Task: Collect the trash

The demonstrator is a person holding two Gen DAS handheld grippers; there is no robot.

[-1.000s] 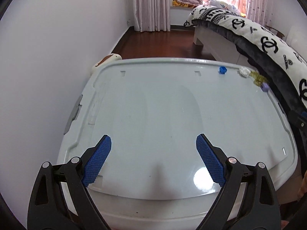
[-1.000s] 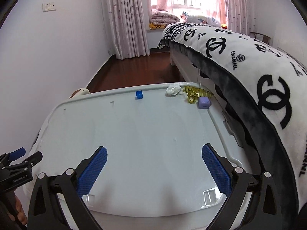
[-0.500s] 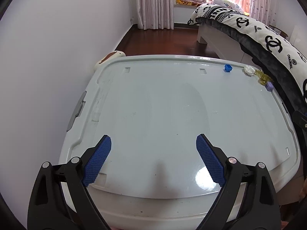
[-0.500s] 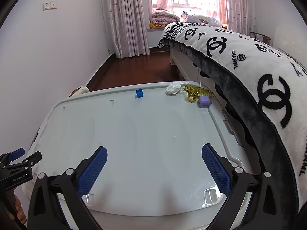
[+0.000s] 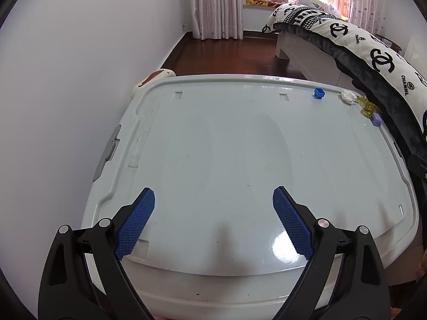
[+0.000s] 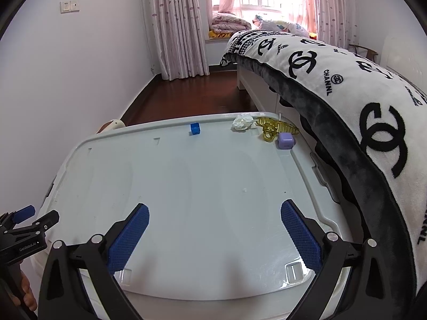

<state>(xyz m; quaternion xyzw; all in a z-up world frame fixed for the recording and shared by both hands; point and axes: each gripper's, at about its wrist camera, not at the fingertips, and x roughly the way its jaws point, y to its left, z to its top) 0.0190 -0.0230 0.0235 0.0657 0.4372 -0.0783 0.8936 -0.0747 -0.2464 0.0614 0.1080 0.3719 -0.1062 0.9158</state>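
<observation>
A crumpled white tissue (image 6: pixel 242 121) (image 5: pixel 348 96) lies at the far right corner of a white storage-box lid (image 6: pixel 202 186) (image 5: pixel 226 154). Beside it sit a yellow hair claw (image 6: pixel 275 129) (image 5: pixel 367 105), a lilac cube (image 6: pixel 285 140) (image 5: pixel 376 119) and, further left, a small blue block (image 6: pixel 195 128) (image 5: pixel 319 93). My left gripper (image 5: pixel 213 221) is open over the lid's near edge, holding nothing. My right gripper (image 6: pixel 214 237) is open too, far short of the small items. In the right wrist view the left gripper (image 6: pixel 21 229) shows at the lower left.
A bed with a black-and-white logo blanket (image 6: pixel 347 85) overhangs the lid's right side. A plain wall (image 5: pixel 66 80) runs along the left. Dark wood floor (image 6: pixel 192 96) leads to curtains and a window. A small cream object (image 5: pixel 156 76) sits behind the lid's far left corner.
The left wrist view has pulled back and tilted up a little, so the lid sits lower and more of the room shows. The right gripper has hardly moved. Both stay open.
</observation>
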